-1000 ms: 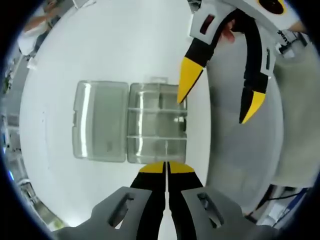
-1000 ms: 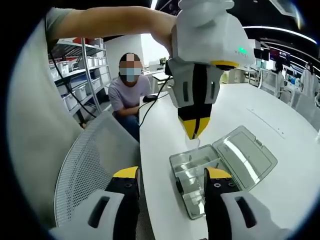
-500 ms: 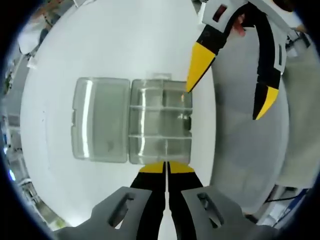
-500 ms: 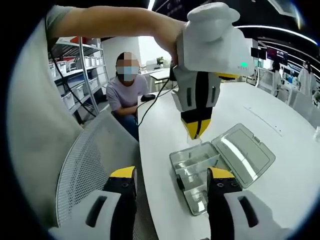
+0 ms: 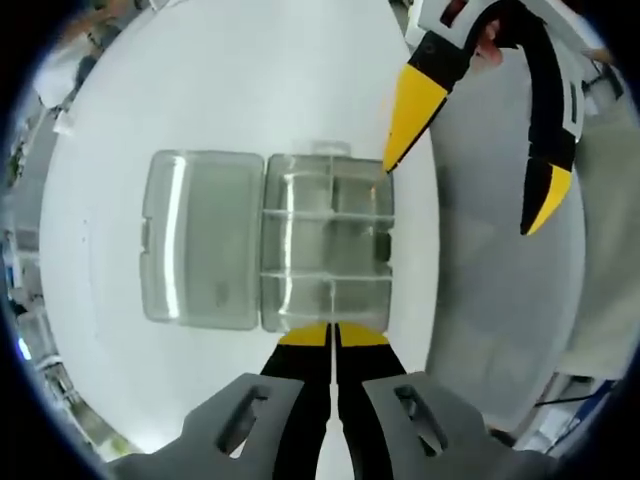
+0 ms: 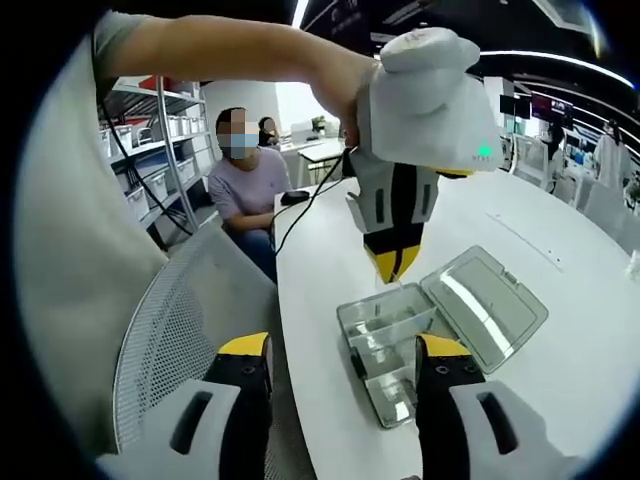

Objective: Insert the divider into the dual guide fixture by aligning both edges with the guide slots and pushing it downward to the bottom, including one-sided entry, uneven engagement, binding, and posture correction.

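White round surface (image 5: pixel 230 90) under bright lights, with shelves (image 6: pixel 165 130) and a seated person (image 6: pixel 245 180) behind. Clear plastic box (image 5: pixel 325 240) lying open near the edge, lid (image 5: pixel 200 238) flat beside it, thin clear walls splitting the box into small parts. Left hand-held gripper (image 5: pixel 332 335) pressed together, tips right over the box's near edge; cannot tell if a thin clear divider sits between them. Right hand-held gripper (image 6: pixel 340 360) spread wide, holding nothing, one yellow tip just beside the box's corner.
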`<state>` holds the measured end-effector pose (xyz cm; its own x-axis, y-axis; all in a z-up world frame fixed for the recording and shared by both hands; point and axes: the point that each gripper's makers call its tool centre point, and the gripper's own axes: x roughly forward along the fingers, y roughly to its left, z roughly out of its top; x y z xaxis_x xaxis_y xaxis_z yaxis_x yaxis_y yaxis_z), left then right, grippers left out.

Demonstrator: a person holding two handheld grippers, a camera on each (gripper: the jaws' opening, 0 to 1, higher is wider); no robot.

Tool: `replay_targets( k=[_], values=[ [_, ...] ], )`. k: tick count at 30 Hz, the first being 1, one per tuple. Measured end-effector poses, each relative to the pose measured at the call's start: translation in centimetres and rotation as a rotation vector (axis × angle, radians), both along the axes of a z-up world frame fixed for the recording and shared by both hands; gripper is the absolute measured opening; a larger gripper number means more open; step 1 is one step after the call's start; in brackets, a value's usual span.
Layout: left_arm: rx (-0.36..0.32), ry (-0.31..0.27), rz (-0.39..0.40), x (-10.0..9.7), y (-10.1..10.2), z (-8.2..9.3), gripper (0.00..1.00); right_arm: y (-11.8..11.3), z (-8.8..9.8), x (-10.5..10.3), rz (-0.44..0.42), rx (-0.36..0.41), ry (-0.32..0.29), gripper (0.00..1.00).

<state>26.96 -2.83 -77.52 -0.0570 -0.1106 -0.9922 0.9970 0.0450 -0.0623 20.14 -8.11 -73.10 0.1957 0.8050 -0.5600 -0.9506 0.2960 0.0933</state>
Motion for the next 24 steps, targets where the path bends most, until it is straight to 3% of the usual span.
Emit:
replay_targets(
  k=[24],
  values=[
    [0.014, -0.006, 0.004, 0.3, 0.0, -1.2, 0.0, -0.2, -0.2, -0.2, -0.008, 0.017, 0.019, 0.54]
  ],
)
